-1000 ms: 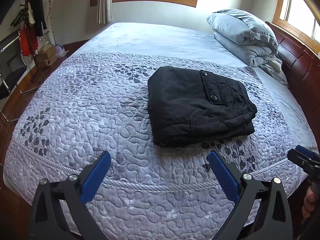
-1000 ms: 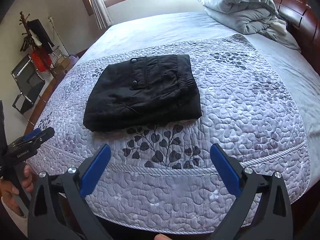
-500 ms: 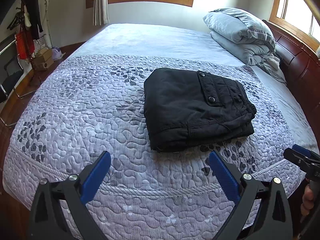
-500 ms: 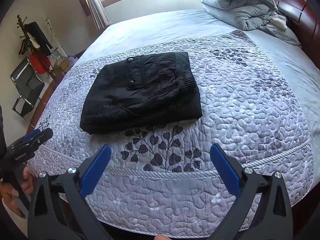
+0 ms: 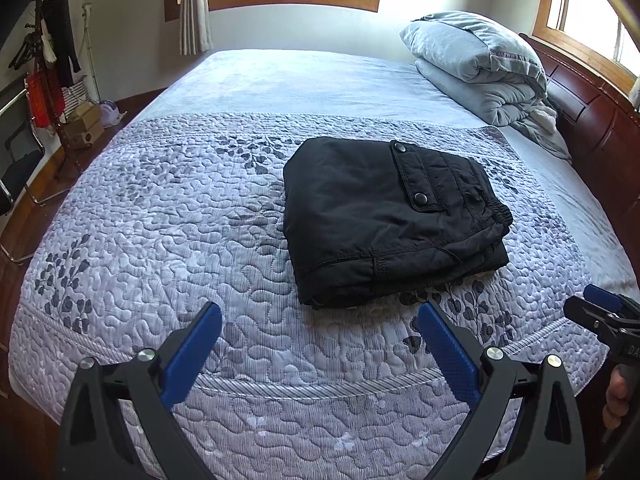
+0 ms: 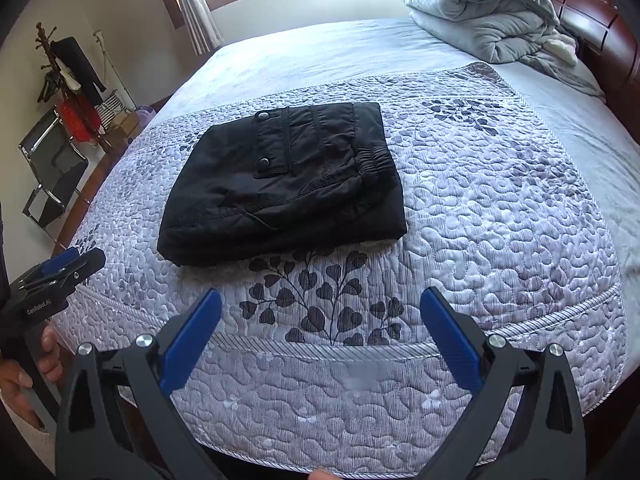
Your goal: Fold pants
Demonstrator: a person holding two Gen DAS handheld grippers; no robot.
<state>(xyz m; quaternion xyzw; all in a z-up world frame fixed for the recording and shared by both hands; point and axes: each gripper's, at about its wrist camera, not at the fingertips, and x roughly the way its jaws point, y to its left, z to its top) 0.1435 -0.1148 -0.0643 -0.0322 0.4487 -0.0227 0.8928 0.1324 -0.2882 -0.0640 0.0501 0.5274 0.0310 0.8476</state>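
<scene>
pants (image 5: 384,216): black, folded into a squat stack mid-quilt (image 5: 160,240), long side running left-right | left gripper (image 5: 320,344): jaws spread, empty, stack far-right of it | right gripper (image 6: 320,328): jaws spread, empty, stack far-left | neither clearly nearer | fold looks complete

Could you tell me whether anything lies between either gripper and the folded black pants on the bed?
Nothing visible does. Only bare quilted bedspread lies between the open left gripper and the black pants, and likewise ahead of the open right gripper. The folded duvet sits far off by the headboard.
</scene>
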